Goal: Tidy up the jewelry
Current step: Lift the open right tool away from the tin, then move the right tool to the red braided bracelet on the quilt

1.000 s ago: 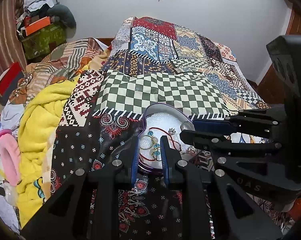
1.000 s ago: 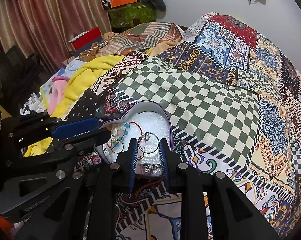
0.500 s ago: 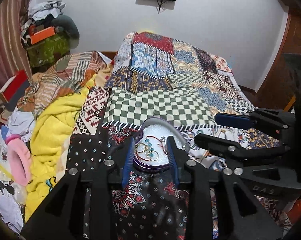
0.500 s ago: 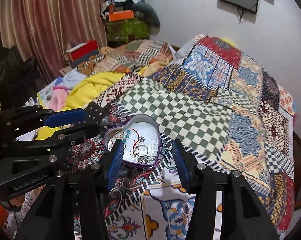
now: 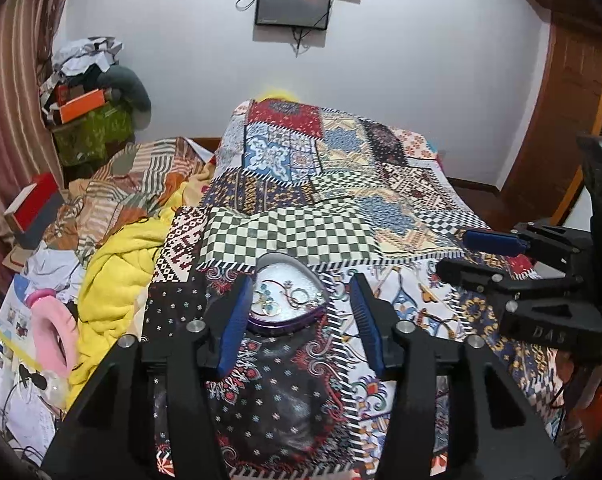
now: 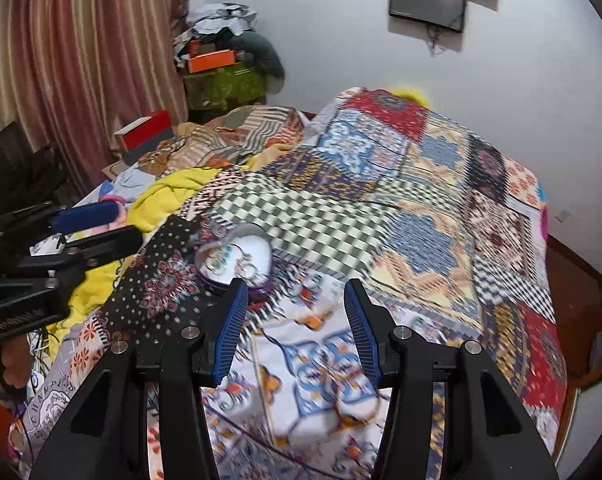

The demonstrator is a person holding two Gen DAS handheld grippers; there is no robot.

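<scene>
A purple heart-shaped box (image 5: 288, 322) with a white lining lies on the patchwork bedspread (image 5: 341, 168). Inside it rest several rings, a red cord and turquoise beads (image 5: 279, 300). My left gripper (image 5: 301, 300) is open, raised and drawn back, its blue pads flanking the box from above. My right gripper (image 6: 295, 308) is also open with nothing between its fingers; the box (image 6: 237, 264) sits ahead and left of it. The right gripper (image 5: 489, 256) shows at the right of the left wrist view, and the left gripper (image 6: 89, 226) at the left of the right wrist view.
A yellow blanket (image 5: 117, 264) and striped cloth (image 5: 141, 176) are heaped left of the bedspread. A pink item (image 5: 53, 332) and papers lie at the far left. Boxes and clothes (image 5: 89, 112) are piled in the corner by the curtain (image 6: 81, 60). A screen (image 5: 293, 4) hangs on the wall.
Both grippers opened from nearly shut and pulled up and back from the heart-shaped box. The jewelry stays in the box. The right wrist view is blurred by motion.
</scene>
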